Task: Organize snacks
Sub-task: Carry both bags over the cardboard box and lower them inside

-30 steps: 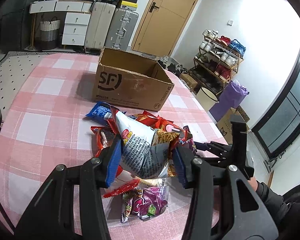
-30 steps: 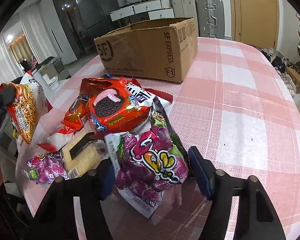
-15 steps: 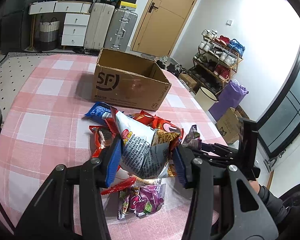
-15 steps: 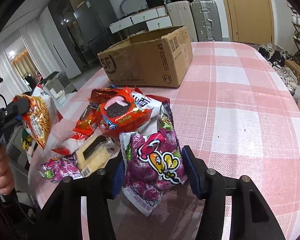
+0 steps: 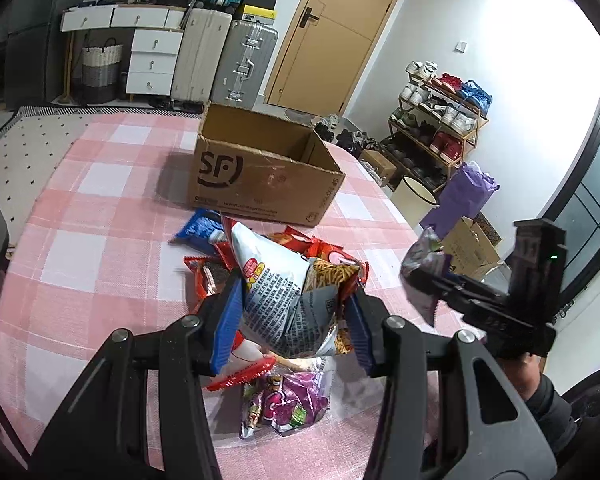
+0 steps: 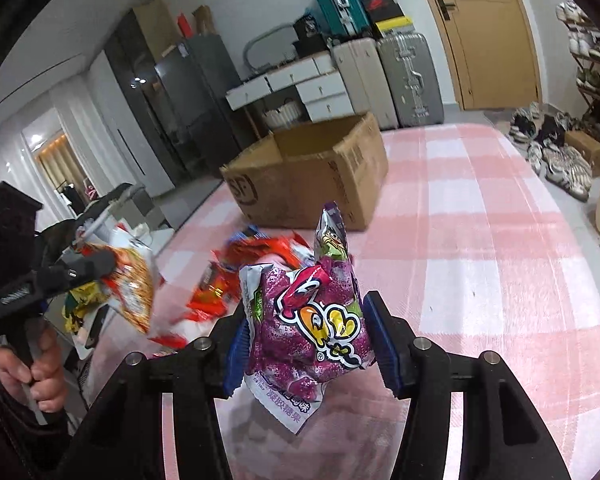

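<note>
1. Lifted off the pink checked tablecloth since earlier: crinkly purple candy packet, pinched by right gripper.
2. Clamped in left gripper: silver-and-orange noodle-snack bag.
3. Open brown cardboard box at twelve o'clock.

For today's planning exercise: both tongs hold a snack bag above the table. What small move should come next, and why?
Probably carry the purple candy bag, clamped in the right tongs and clear of the pile, toward the open cardboard box. The box looks empty, and the left tongs already grip the silver noodle-snack bag.
</note>
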Action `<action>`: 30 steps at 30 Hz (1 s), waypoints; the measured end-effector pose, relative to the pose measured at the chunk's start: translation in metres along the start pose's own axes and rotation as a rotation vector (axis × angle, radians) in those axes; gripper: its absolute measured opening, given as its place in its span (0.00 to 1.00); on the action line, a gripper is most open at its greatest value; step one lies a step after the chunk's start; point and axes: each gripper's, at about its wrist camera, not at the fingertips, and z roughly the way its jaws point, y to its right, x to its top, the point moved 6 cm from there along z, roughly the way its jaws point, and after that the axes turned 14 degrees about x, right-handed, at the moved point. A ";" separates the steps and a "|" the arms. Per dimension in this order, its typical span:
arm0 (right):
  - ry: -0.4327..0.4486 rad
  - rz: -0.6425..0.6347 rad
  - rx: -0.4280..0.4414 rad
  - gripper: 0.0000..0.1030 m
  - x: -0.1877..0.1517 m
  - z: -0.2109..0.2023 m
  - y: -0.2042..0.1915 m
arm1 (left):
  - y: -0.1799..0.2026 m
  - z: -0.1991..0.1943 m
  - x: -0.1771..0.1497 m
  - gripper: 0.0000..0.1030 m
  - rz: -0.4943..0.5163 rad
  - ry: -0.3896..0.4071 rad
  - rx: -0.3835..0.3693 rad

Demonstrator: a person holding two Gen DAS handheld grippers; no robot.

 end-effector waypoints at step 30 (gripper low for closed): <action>0.079 -0.144 0.166 0.52 0.135 0.014 -0.081 | 0.010 -0.014 0.123 0.44 0.062 0.042 0.097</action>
